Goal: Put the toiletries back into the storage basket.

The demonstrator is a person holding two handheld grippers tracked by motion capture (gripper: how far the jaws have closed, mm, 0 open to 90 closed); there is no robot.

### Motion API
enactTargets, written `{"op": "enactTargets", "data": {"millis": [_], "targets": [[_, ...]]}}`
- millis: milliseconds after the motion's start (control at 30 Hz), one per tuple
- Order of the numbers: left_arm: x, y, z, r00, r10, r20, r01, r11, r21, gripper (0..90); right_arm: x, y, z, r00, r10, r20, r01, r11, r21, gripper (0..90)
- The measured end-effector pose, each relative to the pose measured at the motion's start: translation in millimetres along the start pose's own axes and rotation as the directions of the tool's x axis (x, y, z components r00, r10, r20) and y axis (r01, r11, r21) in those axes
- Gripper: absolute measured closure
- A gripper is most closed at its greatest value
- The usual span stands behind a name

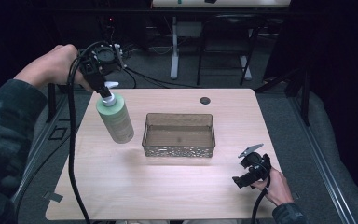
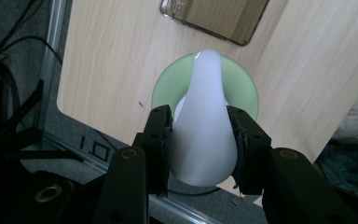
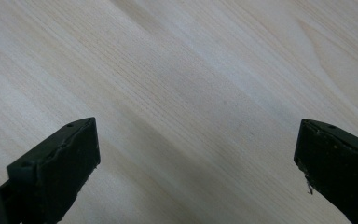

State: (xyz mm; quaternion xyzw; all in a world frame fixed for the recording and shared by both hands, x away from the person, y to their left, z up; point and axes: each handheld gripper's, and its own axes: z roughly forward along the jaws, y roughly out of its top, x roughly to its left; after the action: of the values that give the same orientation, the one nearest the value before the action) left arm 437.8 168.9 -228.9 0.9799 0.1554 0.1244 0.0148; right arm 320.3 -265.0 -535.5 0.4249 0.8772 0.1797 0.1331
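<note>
A pale green pump bottle (image 1: 116,120) hangs in the air over the table's left part, carried by its white pump head (image 2: 204,126). My left gripper (image 1: 106,89) is shut on that pump head, one jaw on each side; the green bottle body (image 2: 242,84) shows below it in the left gripper view. A clear rectangular bin (image 1: 179,134) with a patterned rim stands empty at the table's middle, to the right of the bottle. My right gripper (image 1: 239,181) rests low near the front right corner, open, with only bare wood between its jaws (image 3: 198,158).
The light wood table (image 1: 121,186) has a small dark round hole (image 1: 205,100) near its far edge. Black cables trail off the left side. Chair and desk legs stand on the floor behind the table.
</note>
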Motion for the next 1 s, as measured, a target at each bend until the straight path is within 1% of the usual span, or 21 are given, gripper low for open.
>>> {"op": "enactTargets", "data": {"millis": [67,133,233,267,300,333,367,400,567,600,633,733,767,800,900,1000], "targets": [[1.2,3.0,-2.0,1.0000,0.002,0.006,-0.002,1.0000,0.003,63.2,0.0,0.0,-0.1,1.0000,-0.002,0.000,0.002,1.000,0.000,0.0],[2.7,6.4,-2.8,1.0000,-0.004,-0.001,0.004,1.0000,-0.005,63.2,0.0,-0.1,0.0,1.0000,0.001,0.000,-0.001,1.000,0.000,0.0],[3.5,11.6,-3.4,1.0000,0.001,-0.005,-0.001,1.0000,0.003,63.2,0.0,-0.1,0.0,1.0000,-0.001,0.000,0.001,1.000,0.000,0.0],[4.0,13.6,-4.0,1.0000,0.002,-0.004,-0.002,1.0000,0.002,63.2,0.1,0.0,-0.1,1.0000,0.001,-0.001,-0.001,1.000,0.000,0.0],[4.4,15.2,-5.0,0.9999,0.003,-0.012,-0.003,1.0000,0.003,63.2,0.0,-0.1,-0.1,1.0000,0.001,-0.002,-0.001,1.000,-0.001,0.0],[4.8,16.1,-5.6,1.0000,0.002,-0.009,-0.002,1.0000,0.003,63.2,-0.2,-0.1,0.0,1.0000,0.000,-0.001,0.000,1.000,-0.002,0.0],[5.0,17.5,-6.3,0.9999,0.001,-0.017,-0.001,1.0000,0.001,63.2,-0.4,-0.2,0.1,1.0000,0.000,-0.003,0.000,1.000,-0.003,0.0],[5.7,19.3,-8.2,0.9999,0.000,-0.014,0.000,1.0000,0.000,63.2,-0.9,-0.3,0.2,1.0000,-0.006,0.002,0.006,1.000,-0.002,0.0],[8.1,25.4,-16.9,0.9992,0.010,-0.040,-0.010,0.9999,-0.005,63.2,-0.9,-0.4,0.2,1.0000,-0.005,0.002,0.005,1.000,-0.003,0.0],[8.1,26.5,-18.3,0.9992,0.010,-0.038,-0.011,0.9999,-0.005,63.2,-0.7,-0.4,0.3,1.0000,-0.001,-0.003,0.001,1.000,-0.003,0.0],[7.9,28.4,-20.3,0.9988,0.013,-0.047,-0.013,0.9999,-0.009,63.2,-0.8,-0.4,0.4,1.0000,-0.003,0.001,0.003,1.000,-0.001,0.0],[8.2,33.2,-24.1,0.9988,0.014,-0.046,-0.015,0.9997,-0.019,63.2,-0.2,-0.2,0.6,1.0000,0.000,-0.004,0.000,1.000,0.000,0.0],[8.4,35.5,-25.0,0.9984,0.016,-0.054,-0.017,0.9997,-0.018,63.2,-0.1,-0.1,0.5,1.0000,0.000,-0.005,0.000,1.000,0.001,0.0],[8.5,36.9,-25.6,0.9986,0.017,-0.049,-0.018,0.9997,-0.017,63.2,0.1,0.0,0.4,1.0000,-0.001,-0.004,0.001,1.000,0.000,0.0],[7.3,43.2,-26.6,0.9980,0.032,-0.055,-0.033,0.9993,-0.016,63.2,0.4,-0.1,0.4,1.0000,0.001,-0.005,-0.001,1.000,0.000,0.0],[6.9,48.6,-26.8,0.9977,0.036,-0.057,-0.036,0.9993,-0.013,63.2,0.3,-0.3,0.7,1.0000,0.002,-0.009,-0.002,1.000,0.000,0.0]]}}
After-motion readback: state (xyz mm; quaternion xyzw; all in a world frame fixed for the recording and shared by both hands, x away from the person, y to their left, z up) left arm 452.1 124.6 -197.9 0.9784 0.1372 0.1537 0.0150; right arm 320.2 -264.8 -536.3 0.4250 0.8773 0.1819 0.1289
